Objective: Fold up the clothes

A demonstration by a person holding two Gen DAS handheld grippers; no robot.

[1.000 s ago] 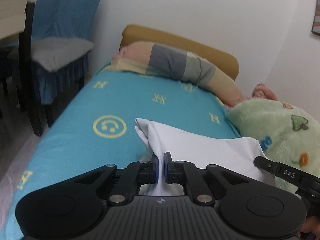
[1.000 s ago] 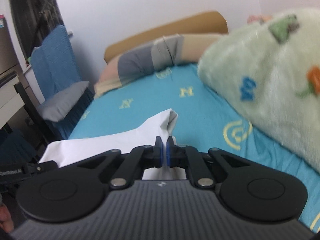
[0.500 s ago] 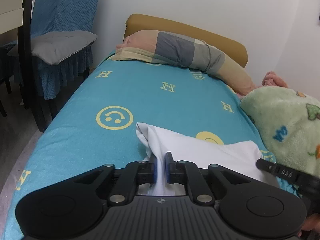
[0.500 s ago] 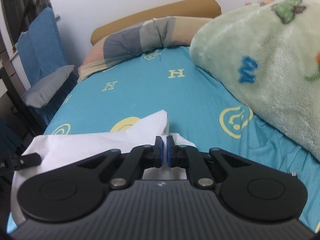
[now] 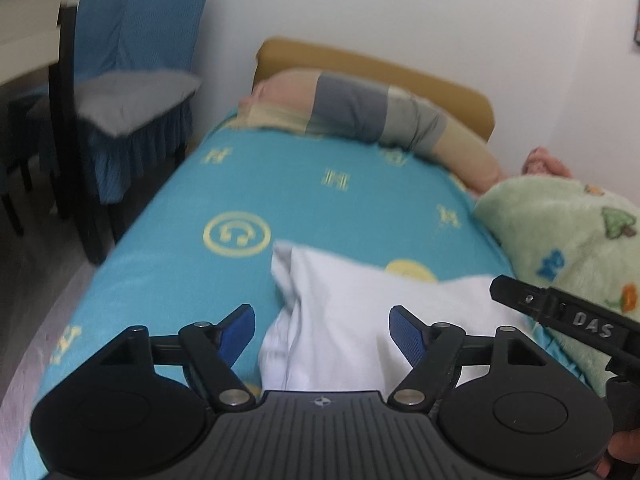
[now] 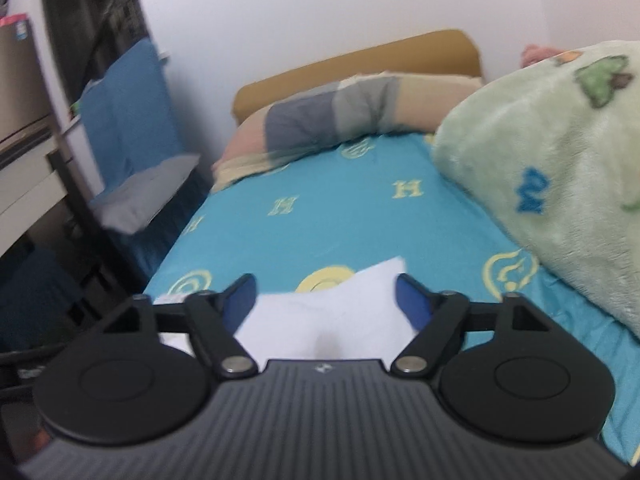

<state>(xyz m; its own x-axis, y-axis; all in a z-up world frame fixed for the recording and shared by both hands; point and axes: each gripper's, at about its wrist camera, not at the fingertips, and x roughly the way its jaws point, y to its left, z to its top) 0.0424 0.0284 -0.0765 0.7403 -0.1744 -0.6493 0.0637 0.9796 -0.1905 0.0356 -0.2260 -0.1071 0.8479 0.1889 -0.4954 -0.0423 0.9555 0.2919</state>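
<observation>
Both hand-held grippers, left (image 5: 322, 330) and right (image 6: 325, 300), opening over white garment (image 5: 352, 312).

White wall (image 5: 400, 12); blue-covered chair (image 5: 132, 80)

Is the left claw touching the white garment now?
Apart. In the left wrist view the left claw is opening, and blue sheet shows between its blue pads and the white garment lying between them.

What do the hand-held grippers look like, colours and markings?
Left hand-held gripper and right hand-held gripper match: matte black ribbed body, two round side discs, black linkage arms with silver pivot pins, blue textured finger pads, small white emblem at the centre. The right one's side reads "DAS".
</observation>
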